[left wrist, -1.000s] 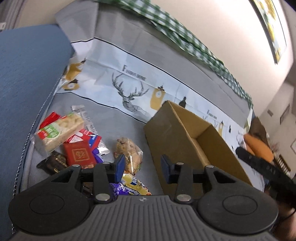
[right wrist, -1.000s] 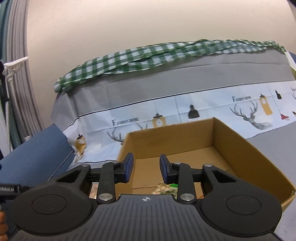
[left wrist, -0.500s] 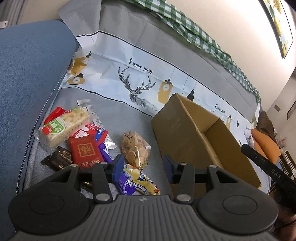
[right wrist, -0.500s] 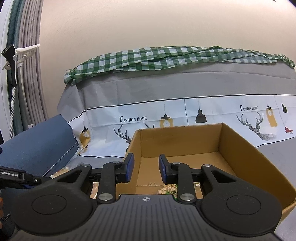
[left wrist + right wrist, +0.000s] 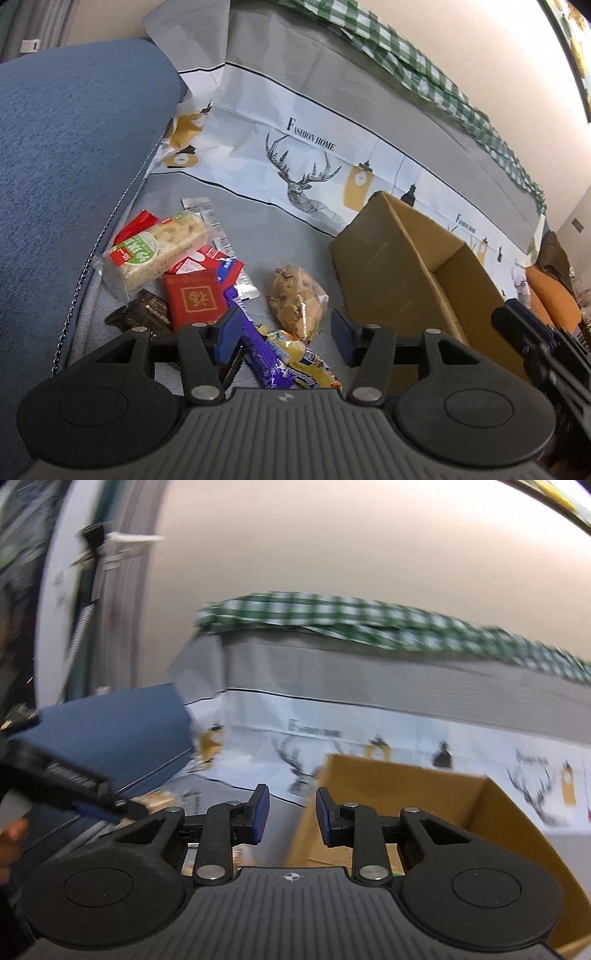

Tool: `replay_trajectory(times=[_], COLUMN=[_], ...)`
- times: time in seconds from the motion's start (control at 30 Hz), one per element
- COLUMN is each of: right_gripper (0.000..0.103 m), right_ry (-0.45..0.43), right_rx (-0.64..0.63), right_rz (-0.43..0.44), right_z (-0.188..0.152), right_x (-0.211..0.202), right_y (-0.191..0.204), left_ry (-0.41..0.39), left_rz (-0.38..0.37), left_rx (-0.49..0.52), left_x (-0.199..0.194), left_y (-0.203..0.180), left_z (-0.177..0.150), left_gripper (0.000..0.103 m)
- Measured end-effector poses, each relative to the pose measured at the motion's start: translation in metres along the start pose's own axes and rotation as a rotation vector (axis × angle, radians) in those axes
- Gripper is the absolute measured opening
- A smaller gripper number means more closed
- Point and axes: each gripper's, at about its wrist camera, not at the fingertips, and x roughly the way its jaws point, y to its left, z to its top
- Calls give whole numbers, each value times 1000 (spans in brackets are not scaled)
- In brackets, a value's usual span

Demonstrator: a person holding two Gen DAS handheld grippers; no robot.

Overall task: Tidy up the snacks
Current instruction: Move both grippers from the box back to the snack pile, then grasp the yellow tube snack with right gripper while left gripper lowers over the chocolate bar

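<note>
A pile of snacks lies on the grey cloth: a clear bag of cookies (image 5: 298,299), a purple and yellow packet (image 5: 291,362), a red square packet (image 5: 194,298), a wafer pack with a green label (image 5: 157,251) and a dark chocolate packet (image 5: 144,314). My left gripper (image 5: 284,336) is open and empty, just above the purple packet. An open cardboard box (image 5: 417,273) stands to the right of the pile. My right gripper (image 5: 290,814) is open and empty, at the box's (image 5: 406,797) left corner. The right wrist view is blurred.
A blue cushion (image 5: 70,155) borders the pile on the left. A deer-print cloth (image 5: 310,170) covers the sofa back, with a green checked cloth (image 5: 424,70) on top. An orange object (image 5: 550,295) lies at the far right. The left gripper's handle (image 5: 70,779) shows in the right wrist view.
My left gripper has opened wider and come closer over the snack pile. My right gripper has swung left and away from the box's inside, opening slightly.
</note>
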Motion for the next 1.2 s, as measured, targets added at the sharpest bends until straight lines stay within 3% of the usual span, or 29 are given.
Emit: replay_trajectory(times=[0.23, 0.4, 0.67, 1.1, 1.2], right_gripper=[29, 29, 29, 35, 23], right_ry=[51, 107, 285, 499, 527], right_rx=[-13, 20, -4, -16, 9], right_rz=[116, 142, 143, 86, 108], right_z=[-3, -7, -26, -54, -59], right_x=[12, 31, 79, 137, 141], right_y=[29, 37, 58, 65, 64], left_ry=[29, 97, 151, 211, 185], left_rz=[49, 151, 262, 341, 340], left_rx=[-19, -30, -16, -145, -175], left_x=[10, 25, 40, 63, 67], left_y=[2, 2, 4, 26, 29], left_z=[1, 0, -2, -2, -4], left_gripper=[60, 68, 78, 81, 84])
